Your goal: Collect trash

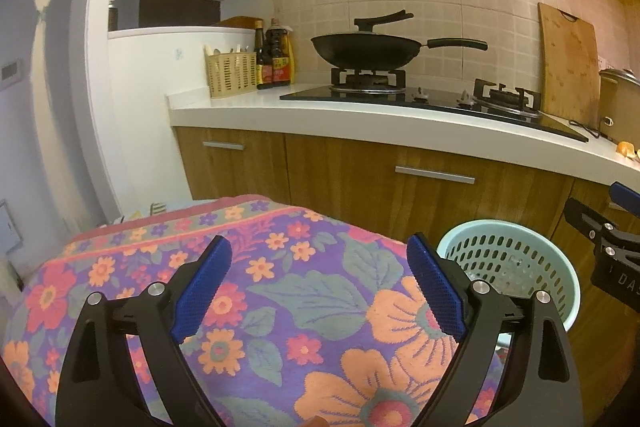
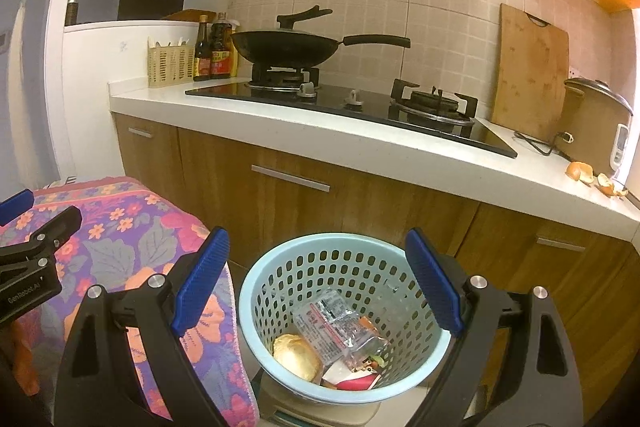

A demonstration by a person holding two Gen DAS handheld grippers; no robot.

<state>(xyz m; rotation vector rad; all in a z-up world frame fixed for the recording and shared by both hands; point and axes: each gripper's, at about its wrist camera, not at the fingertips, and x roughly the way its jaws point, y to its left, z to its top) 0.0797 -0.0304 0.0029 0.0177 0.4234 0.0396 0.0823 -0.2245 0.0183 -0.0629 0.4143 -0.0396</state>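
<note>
the bin is a round, light blue basket with many little holes in its wall, and it sits low in front of the brown cupboard doors, just beside a cloth with big orange and pink flowers. inside the bin lies trash: a see-through wrapper with red print, crinkled and shiny, a round yellow-brown lump that looks like bread or peel, and some red and white scraps at the bottom. more trash is up on the white counter, at its far right end near the rice cooker: a few curled bits of orange peel. the right claw hangs over the bin with its blue pads spread wide apart and nothing between them. the left claw is over the flower cloth, also spread wide with nothing in it. a black wok stands on the stove, with bottles and a yellow basket to its left and a wood board leaning on the tiles.
</note>
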